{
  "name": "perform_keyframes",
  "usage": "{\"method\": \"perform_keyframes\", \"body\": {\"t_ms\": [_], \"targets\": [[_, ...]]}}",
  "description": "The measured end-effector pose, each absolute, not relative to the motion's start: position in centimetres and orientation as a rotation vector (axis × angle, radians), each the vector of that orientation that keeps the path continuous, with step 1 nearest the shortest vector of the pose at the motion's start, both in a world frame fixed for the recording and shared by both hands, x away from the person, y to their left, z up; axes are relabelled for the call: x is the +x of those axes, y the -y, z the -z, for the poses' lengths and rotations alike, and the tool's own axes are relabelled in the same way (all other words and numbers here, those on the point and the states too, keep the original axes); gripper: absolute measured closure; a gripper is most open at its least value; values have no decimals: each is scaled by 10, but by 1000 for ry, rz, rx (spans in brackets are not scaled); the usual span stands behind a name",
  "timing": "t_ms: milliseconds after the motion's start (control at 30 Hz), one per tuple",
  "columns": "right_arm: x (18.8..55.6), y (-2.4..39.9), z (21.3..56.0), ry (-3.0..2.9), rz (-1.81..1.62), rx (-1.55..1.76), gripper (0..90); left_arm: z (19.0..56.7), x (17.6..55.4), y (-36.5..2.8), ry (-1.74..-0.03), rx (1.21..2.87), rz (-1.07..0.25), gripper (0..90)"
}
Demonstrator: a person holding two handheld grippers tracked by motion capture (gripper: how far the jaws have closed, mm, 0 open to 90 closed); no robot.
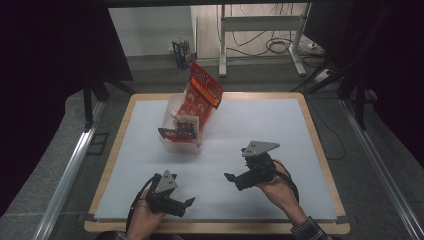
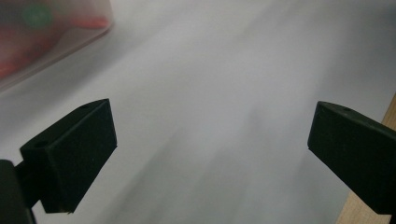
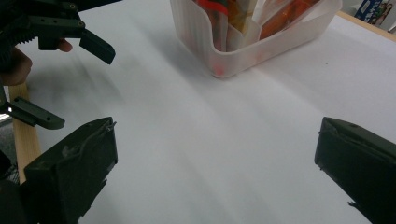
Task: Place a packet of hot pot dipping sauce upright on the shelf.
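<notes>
A translucent plastic bin (image 1: 175, 142) stands left of centre on the white sheet (image 1: 260, 130). It holds several snack packets; a tall red-orange packet (image 1: 202, 92) sticks up and leans out of it to the right. My left gripper (image 1: 186, 206) is at the front left, open, its jaws pointing right. My right gripper (image 1: 234, 181) hovers front right of the bin, open, pointing left. In the left gripper view the gripper (image 2: 212, 135) is empty over bare sheet, with the bin (image 2: 51, 42) blurred. In the right gripper view the gripper (image 3: 215, 140) is empty, facing the bin (image 3: 243, 51) and the other gripper (image 3: 70, 32).
The table's wooden rim (image 1: 320, 150) frames the sheet, and the wood (image 2: 390, 112) lies close to my left gripper's right jaw. Beyond the table stand a metal desk frame (image 1: 260, 30), a small blue box (image 1: 182, 52) on the floor, and loose cables (image 1: 280, 46).
</notes>
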State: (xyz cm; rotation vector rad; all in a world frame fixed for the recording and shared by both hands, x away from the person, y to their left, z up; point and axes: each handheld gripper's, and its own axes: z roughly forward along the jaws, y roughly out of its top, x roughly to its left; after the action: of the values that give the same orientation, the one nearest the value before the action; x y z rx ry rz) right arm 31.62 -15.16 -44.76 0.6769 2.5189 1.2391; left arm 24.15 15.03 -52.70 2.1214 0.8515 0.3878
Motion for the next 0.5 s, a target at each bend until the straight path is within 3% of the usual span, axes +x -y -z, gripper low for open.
{"method": "perform_keyframes", "body": {"t_ms": [500], "targets": [[306,166,447,-2481,-1221,668,0,526,241,-151,-850,2121,-392,15]]}}
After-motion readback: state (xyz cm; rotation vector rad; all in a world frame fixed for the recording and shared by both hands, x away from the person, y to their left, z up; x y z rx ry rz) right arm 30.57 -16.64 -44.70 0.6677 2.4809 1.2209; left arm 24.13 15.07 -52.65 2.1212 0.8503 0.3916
